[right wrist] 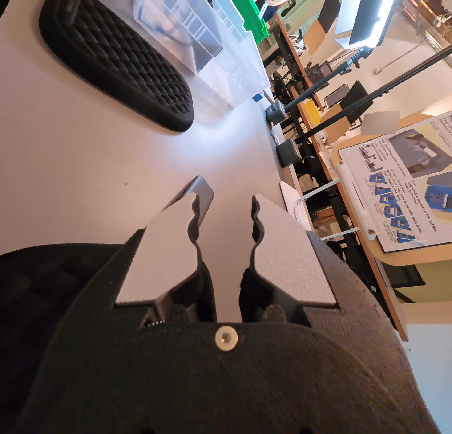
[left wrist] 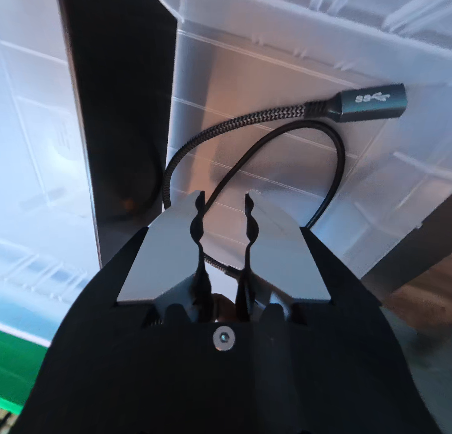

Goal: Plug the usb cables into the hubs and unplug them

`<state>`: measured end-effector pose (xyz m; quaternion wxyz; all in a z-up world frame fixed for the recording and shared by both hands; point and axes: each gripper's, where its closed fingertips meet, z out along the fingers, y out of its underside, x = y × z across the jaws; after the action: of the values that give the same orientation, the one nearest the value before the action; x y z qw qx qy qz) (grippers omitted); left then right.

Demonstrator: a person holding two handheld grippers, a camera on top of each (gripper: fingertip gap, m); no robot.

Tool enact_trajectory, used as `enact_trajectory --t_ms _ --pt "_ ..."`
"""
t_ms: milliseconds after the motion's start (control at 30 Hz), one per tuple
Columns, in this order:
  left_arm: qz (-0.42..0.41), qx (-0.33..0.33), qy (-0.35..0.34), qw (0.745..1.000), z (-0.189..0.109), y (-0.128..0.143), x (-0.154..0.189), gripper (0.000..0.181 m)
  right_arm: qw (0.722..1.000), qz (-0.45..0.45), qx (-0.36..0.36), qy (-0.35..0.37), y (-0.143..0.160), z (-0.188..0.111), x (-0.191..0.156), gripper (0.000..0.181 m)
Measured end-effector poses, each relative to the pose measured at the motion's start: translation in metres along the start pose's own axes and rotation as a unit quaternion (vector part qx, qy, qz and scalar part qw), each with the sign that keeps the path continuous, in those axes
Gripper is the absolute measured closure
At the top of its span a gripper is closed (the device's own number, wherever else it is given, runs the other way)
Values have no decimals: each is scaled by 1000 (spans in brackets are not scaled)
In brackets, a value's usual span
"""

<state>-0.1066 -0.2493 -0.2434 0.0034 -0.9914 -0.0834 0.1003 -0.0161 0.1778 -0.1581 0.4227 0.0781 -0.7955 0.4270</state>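
Close ahead, clear bin [left wrist: 281, 62] backs braided cable [left wrist: 220, 126].

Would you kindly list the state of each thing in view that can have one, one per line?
Left gripper: open, holding nothing.
Right gripper: open, holding nothing.
Braided cable: loose, curved, its metal connector plugged into nothing.
Thin black cable: looped, ends hidden.
Grey hub: partly hidden behind the right gripper's finger; ports not visible.
Clear bin: holding both cables.
Lamp: on.

Grey hub [right wrist: 198, 197] half hidden behind finger; cable ends [left wrist: 220, 265] hidden.
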Motion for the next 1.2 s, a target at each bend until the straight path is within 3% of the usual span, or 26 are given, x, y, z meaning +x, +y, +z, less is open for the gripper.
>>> enact_trajectory --t_ms 200,300,433,500,600,700,800,967,1067,1200 --pt "54 18 79 995 7 -6 -3 158 1000 -12 -4 7 -4 0 4 141" --pt "50 12 116 992 10 -7 2 173 1000 -19 -12 14 -3 -1 7 141" --pt "39 -57 57 996 7 12 -12 177 1000 -22 -12 20 -3 -2 10 141" --pt "-17 -6 17 1000 -10 5 -21 177 1000 -18 -5 21 -5 -2 11 141" --pt "-123 141 -54 981 -61 -13 -37 177 1000 -14 6 24 -8 -1 11 141" --pt "-211 275 -139 928 -117 -20 -55 177 999 -7 27 30 -14 2 12 141" --pt "-276 392 -217 850 -165 -30 -66 177 998 11 52 45 -23 8 15 142" --pt "-300 540 -300 727 -229 -58 -61 177 992 61 89 69 -44 23 22 142" --pt "-298 619 -300 663 -257 -81 -50 177 983 94 128 93 -65 31 28 142" --pt "-289 718 -249 582 -277 -119 -29 177 964 151 189 114 -96 40 33 142"
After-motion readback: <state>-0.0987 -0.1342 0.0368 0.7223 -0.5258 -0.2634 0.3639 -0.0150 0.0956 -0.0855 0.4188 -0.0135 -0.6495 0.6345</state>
